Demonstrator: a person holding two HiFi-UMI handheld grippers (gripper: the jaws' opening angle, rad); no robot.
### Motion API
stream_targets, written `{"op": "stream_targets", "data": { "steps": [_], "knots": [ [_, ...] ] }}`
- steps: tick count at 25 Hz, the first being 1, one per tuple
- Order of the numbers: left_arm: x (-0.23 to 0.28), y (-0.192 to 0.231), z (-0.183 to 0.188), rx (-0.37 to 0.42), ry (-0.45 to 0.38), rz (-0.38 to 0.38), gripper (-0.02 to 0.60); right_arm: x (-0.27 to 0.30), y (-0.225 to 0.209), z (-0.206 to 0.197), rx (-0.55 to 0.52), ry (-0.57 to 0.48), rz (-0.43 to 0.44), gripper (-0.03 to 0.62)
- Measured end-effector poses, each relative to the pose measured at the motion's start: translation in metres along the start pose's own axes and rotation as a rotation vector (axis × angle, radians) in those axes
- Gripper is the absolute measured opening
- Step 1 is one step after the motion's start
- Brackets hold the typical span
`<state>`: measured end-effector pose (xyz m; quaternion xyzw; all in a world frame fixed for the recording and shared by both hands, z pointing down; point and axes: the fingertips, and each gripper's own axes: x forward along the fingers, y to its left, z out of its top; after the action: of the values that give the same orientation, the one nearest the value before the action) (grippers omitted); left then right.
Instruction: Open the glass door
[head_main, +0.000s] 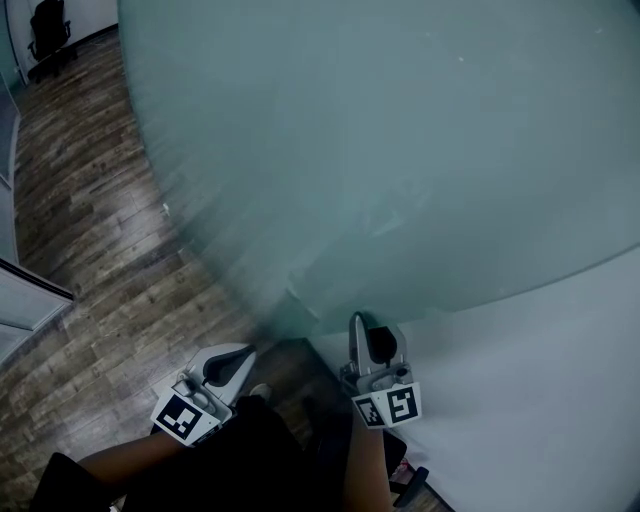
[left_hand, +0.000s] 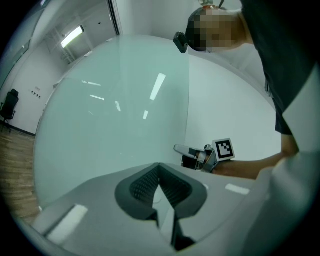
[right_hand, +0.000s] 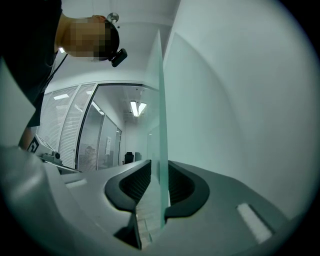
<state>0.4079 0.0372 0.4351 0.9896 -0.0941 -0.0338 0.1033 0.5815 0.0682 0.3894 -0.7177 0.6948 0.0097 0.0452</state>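
The frosted glass door (head_main: 400, 150) fills most of the head view, and its free edge comes down near the white wall. My right gripper (head_main: 357, 322) is at that edge. In the right gripper view the pane's edge (right_hand: 161, 125) stands upright between the jaws of my right gripper (right_hand: 157, 172), and both pads lie against it. My left gripper (head_main: 245, 352) is to the left, short of the glass. In its own view the tips of my left gripper (left_hand: 160, 167) meet with nothing between them. It faces the door (left_hand: 115, 115), with the right gripper (left_hand: 180, 148) beyond it.
A white wall (head_main: 540, 380) runs right of the door's edge. Wooden floor (head_main: 90, 230) stretches left, with a glass partition's foot (head_main: 25, 300) and an office chair (head_main: 48, 35) far back. Through the gap a lit corridor (right_hand: 130, 145) shows.
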Motion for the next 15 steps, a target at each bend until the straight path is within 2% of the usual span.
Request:
{"op": "stream_targets", "data": {
  "steps": [4,8,15],
  "knots": [
    [0.013,-0.002,-0.011,0.000,0.014,0.017,0.000,0.004,-0.013,-0.007,0.002,0.005,0.027,0.089],
    [0.024,-0.008,-0.006,-0.008,-0.013,0.017,0.002,0.010,-0.023,-0.004,0.003,0.003,0.044,0.087],
    [0.028,-0.008,-0.009,0.001,-0.005,0.054,0.000,0.013,-0.031,-0.002,0.003,0.013,0.085,0.084]
  ]
}}
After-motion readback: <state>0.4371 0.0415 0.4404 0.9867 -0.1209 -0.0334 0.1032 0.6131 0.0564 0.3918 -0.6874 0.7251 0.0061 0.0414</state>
